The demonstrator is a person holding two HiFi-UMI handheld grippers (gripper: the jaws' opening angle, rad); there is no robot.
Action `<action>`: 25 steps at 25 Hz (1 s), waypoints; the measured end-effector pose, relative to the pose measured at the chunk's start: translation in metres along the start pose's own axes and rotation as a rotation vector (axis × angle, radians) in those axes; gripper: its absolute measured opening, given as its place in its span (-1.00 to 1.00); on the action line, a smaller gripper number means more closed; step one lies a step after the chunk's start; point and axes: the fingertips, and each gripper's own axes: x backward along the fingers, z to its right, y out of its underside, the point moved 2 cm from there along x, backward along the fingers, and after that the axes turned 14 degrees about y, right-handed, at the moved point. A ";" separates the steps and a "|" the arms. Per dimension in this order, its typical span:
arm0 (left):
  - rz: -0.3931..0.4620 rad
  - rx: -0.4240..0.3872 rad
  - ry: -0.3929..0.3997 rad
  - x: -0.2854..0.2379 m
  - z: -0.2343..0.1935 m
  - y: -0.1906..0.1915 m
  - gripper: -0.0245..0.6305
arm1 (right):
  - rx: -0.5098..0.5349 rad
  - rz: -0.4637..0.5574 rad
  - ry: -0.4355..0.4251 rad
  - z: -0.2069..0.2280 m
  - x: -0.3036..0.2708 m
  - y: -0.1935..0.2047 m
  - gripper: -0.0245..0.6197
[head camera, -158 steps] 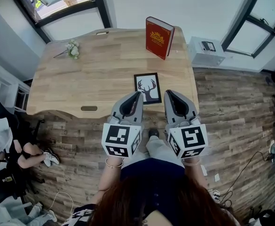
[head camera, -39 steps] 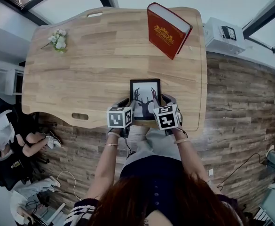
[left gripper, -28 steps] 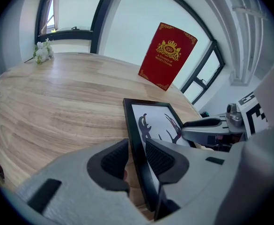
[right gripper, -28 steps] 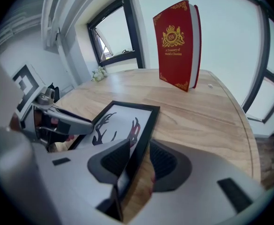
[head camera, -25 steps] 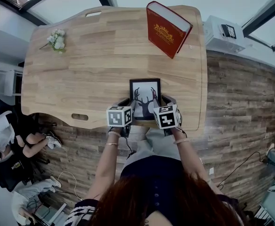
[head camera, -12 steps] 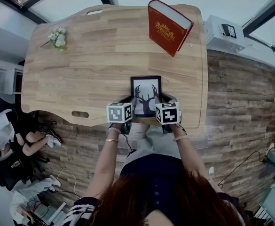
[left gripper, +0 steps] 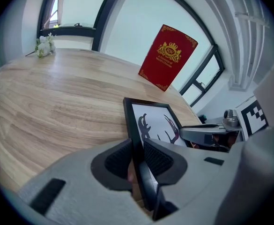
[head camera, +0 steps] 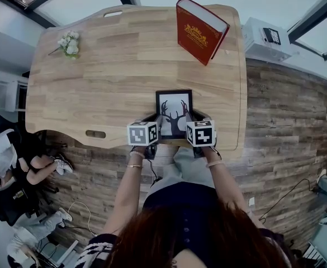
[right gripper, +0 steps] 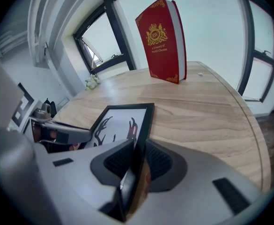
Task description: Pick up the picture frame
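Right hand-held gripper jaws just closed on black-framed antler-print picture frame edge; left hand-held gripper clamps opposite edge. Likely ready to lift off wooden counter.

The picture frame is lying at the surface's near edge. Beyond the frame the book is standing, and the flowers are lying far to its left.

Wooden table: upright red book, flower sprig, picture frame
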 end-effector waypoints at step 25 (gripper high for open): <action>0.091 -0.084 -0.023 0.022 0.027 -0.005 -0.67 | -0.009 0.133 0.040 0.004 0.038 -0.007 -0.70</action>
